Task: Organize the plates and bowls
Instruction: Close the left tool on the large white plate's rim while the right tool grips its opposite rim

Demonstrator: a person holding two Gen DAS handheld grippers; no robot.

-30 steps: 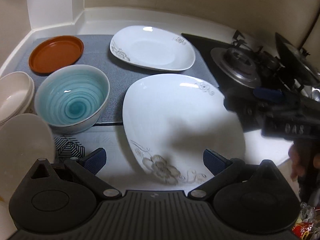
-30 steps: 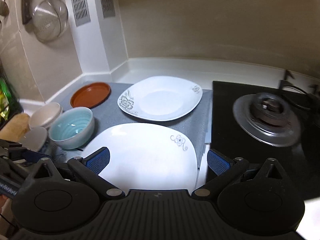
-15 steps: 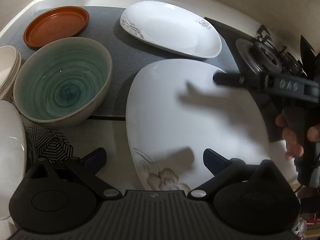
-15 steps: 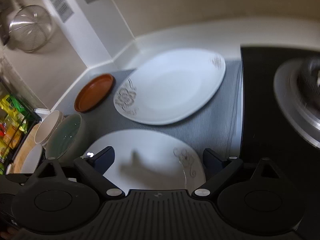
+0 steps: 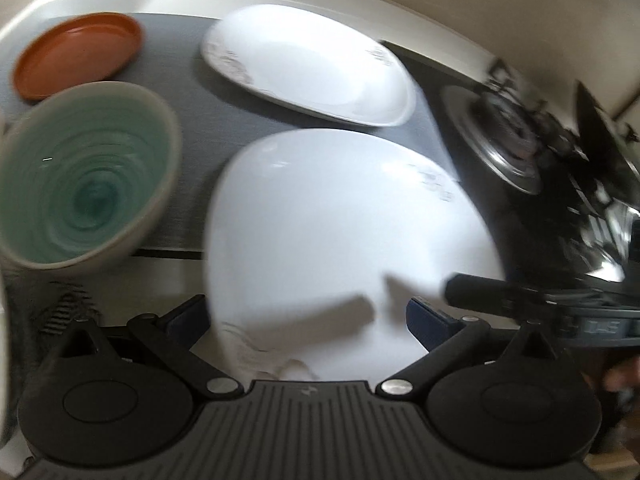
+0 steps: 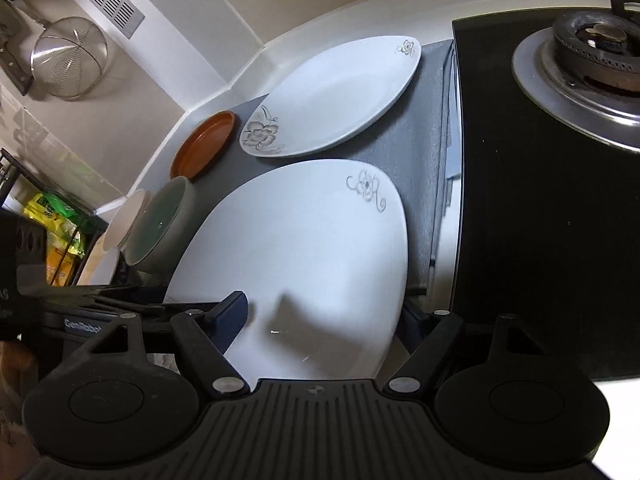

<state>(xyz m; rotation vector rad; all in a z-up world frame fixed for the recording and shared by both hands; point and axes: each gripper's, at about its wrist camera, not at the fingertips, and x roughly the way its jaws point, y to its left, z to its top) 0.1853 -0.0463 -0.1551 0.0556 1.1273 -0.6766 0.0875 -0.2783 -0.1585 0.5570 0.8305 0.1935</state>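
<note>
A large white plate (image 5: 340,220) with a grey flower print lies nearest, half on the grey mat (image 5: 188,168). My left gripper (image 5: 308,320) is open over its near rim, one finger off the left edge and the other above the plate. My right gripper (image 6: 320,318) straddles the same plate (image 6: 300,240) from the right, its jaws closing. Its left finger (image 6: 228,316) is over the plate and its right finger sits past the rim; neither pad presses. Behind it lie a second white plate (image 6: 332,96), an orange saucer (image 5: 76,52) and a teal bowl (image 5: 84,188).
A black cooktop (image 6: 520,220) with a gas burner (image 6: 588,48) fills the right side. Cream bowls (image 6: 124,220) are stacked left of the teal bowl. A wire strainer (image 6: 70,56) hangs on the left wall, and a rack with bright packets (image 6: 56,232) stands below it.
Both grippers have dropped closer to the near white plate. The right gripper rolled, narrowed its jaws and slid in around the plate's edge. In the left view it moved toward the plate's front right.
</note>
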